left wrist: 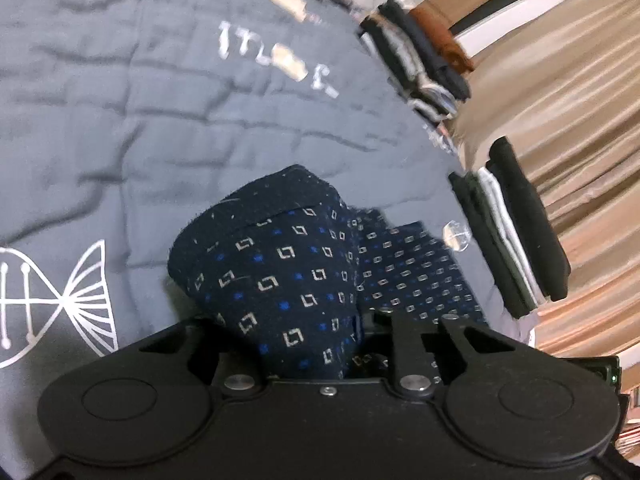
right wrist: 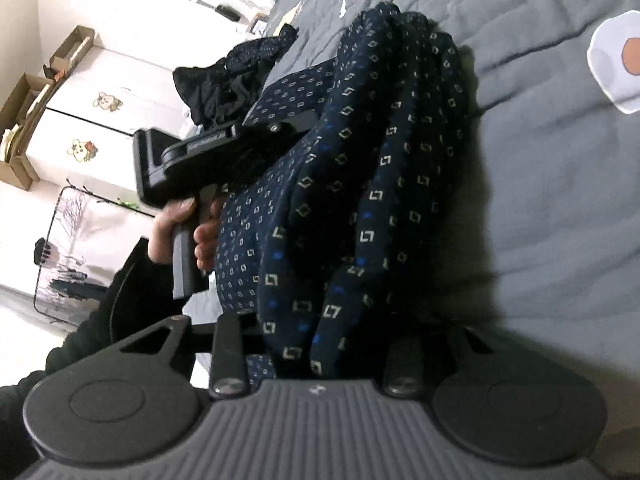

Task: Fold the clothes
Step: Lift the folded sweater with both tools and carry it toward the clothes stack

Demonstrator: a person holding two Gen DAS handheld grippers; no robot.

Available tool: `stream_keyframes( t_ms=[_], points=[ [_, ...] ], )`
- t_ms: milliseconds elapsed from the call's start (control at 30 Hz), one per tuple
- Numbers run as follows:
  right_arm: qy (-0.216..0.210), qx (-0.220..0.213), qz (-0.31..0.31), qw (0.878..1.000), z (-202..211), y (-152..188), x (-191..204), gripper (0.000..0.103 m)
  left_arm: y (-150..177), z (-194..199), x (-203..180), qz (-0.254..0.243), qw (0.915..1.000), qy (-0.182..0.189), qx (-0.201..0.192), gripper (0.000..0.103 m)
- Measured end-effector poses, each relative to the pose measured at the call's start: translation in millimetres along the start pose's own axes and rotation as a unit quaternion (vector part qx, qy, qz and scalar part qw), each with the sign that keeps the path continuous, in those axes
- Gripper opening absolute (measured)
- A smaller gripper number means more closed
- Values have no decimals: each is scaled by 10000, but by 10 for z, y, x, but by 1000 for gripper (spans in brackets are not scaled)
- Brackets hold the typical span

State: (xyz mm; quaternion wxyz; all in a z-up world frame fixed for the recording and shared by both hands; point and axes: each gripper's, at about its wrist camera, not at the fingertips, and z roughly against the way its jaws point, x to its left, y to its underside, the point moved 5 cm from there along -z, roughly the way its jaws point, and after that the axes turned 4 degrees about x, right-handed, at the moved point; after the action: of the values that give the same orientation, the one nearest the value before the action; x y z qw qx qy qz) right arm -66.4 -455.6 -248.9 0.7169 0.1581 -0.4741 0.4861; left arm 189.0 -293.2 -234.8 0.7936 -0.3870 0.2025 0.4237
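A grey quilted bedspread [left wrist: 120, 92] with white printed motifs covers the bed. Beige curtains [left wrist: 580, 92] hang beyond it. White cabinets [right wrist: 104, 120] with cartoon stickers carry open cardboard boxes [right wrist: 24, 120].

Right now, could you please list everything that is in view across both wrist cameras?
Patterned garment: one, navy with white squares and blue dots, bunched on the bed between both grippers.
Quilt: one, grey with white prints, covering the bed.
Folded stacks: two, mostly black, white and brown, at the bed's edge by the curtain.
Curtain: one, beige, beyond the stacks.
Dark heap: one, black, unfolded, at the far end of the bed.
Cabinets: white with cartoon stickers, against the wall.
Cardboard boxes: two, brown, on top of the cabinets.
Left gripper: black, shut on the garment.
Right gripper: black, garment between its fingers.
Hand: one, black sleeve, holding the left gripper's handle.
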Motion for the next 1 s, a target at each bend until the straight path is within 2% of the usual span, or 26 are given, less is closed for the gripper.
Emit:
stream_keyframes(
  t_ms=[233,433,767,1000],
  points=[
    [-250,-277,194,9991,247,46,221,33,-86,370,-545,-470,9977,37,-485,20],
    [-401,-596,360,9968,654,58,327,33,-129,514,-1203,-900,9934,-10,-707,20],
    [-183,-1128,733,9907,1567,133,444,33,-70,375,-2317,-1480,9832,243,-1040,20],
    [72,-1449,945,9849,2269,187,381,33,-14,148,-3012,-1815,9741,520,-1241,20]
  ],
)
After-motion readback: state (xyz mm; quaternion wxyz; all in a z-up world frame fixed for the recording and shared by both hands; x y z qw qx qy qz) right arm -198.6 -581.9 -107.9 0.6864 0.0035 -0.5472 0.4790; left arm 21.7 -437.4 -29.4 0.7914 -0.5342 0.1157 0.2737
